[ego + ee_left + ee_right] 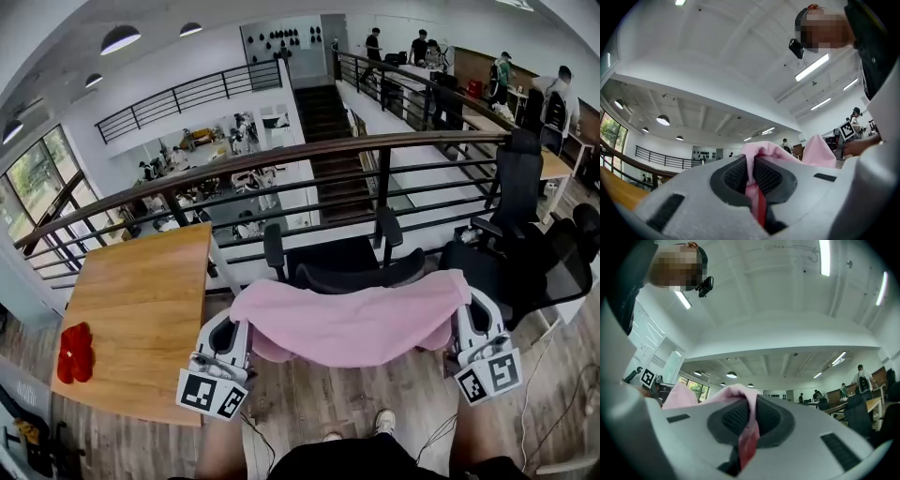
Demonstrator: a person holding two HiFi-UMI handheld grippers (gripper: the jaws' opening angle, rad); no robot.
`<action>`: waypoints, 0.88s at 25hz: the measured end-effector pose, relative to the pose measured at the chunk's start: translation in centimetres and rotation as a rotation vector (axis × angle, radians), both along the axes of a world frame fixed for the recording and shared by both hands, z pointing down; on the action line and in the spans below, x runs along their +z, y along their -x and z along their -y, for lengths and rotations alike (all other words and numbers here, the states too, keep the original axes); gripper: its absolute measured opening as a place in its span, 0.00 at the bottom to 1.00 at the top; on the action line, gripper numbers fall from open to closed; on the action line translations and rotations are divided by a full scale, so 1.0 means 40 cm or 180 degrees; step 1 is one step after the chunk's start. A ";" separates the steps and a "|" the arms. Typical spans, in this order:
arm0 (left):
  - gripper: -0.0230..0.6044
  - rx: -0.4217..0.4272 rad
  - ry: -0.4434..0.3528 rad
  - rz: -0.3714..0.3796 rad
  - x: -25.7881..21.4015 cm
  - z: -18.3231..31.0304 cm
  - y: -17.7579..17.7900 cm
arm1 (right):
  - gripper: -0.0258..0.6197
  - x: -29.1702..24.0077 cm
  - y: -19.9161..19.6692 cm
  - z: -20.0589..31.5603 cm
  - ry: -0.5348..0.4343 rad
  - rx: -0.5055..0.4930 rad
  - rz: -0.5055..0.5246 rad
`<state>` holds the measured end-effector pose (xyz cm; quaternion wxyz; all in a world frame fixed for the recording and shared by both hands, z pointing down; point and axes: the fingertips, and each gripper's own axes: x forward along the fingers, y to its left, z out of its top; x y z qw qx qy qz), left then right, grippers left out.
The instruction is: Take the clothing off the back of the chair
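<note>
In the head view a pink piece of clothing (352, 321) hangs stretched between my two grippers, lifted just in front of the black office chair (347, 265), whose backrest top (366, 278) shows bare behind it. My left gripper (241, 328) is shut on the cloth's left end and my right gripper (466, 317) on its right end; the cloth covers both sets of fingertips. The left gripper view shows pink fabric (759, 157) pinched between the left gripper's (752, 180) jaws. In the right gripper view, pink fabric (740, 397) is clamped the same way in the right gripper (751, 420).
A wooden table (141, 309) stands at the left with a red object (75, 352) near its front corner. A dark railing (281, 173) runs behind the chair over a lower floor. More black chairs (525, 258) crowd the right. My shoes (382, 424) are on the wood floor.
</note>
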<state>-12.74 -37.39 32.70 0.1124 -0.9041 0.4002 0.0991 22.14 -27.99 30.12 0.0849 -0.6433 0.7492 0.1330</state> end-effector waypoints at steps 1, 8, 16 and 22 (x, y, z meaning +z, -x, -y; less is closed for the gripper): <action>0.07 0.0022 0.0025 0.0008 0.008 -0.007 0.011 | 0.06 0.005 0.012 -0.012 0.0009 0.0022 0.0021; 0.07 0.0149 0.0234 -0.0014 0.081 -0.059 0.047 | 0.06 0.070 0.053 -0.094 0.0166 0.0153 0.0121; 0.07 0.0202 0.0489 0.0017 0.168 -0.084 0.016 | 0.06 0.161 0.044 -0.121 0.0465 0.0255 0.0068; 0.07 0.0172 0.0606 0.0046 0.240 -0.126 -0.044 | 0.06 0.255 0.044 -0.153 0.0706 0.0164 -0.0165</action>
